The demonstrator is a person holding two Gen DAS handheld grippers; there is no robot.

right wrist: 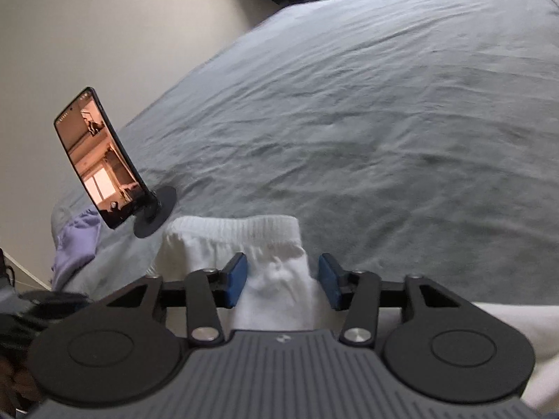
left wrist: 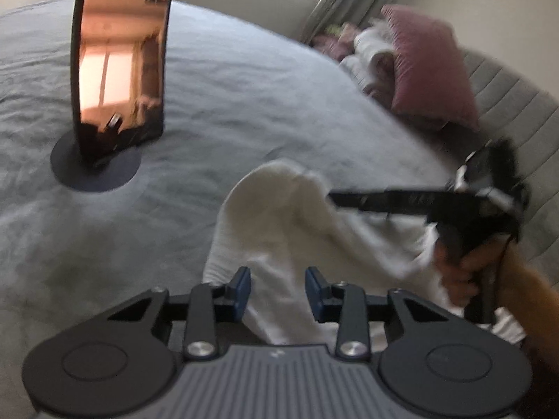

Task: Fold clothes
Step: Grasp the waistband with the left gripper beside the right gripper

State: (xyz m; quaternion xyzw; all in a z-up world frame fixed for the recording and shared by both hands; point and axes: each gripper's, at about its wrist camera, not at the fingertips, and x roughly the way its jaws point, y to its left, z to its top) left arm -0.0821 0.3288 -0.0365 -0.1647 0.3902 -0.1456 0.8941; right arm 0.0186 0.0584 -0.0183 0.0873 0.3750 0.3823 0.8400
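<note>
A white garment (left wrist: 276, 216) with a ribbed waistband (right wrist: 230, 228) lies bunched on the grey bed cover (left wrist: 244, 80). In the left wrist view my left gripper (left wrist: 278, 290) stands open, and the cloth runs between and under its blue pads (left wrist: 242, 289). My right gripper (right wrist: 283, 279) is open too, with the garment filling most of the gap and the waistband just past the fingertips. Seen from the left wrist, the right gripper (left wrist: 333, 198) comes in from the right, held by a hand (left wrist: 461, 276), its tips at the raised edge of the cloth. The frame is blurred.
A phone on a round black stand (left wrist: 118, 63) (right wrist: 101, 160) stands on the bed left of the garment. A pink pillow (left wrist: 429, 66) and a grey headboard (left wrist: 517, 104) are at the right. A purple cloth (right wrist: 73, 244) lies at the bed's edge.
</note>
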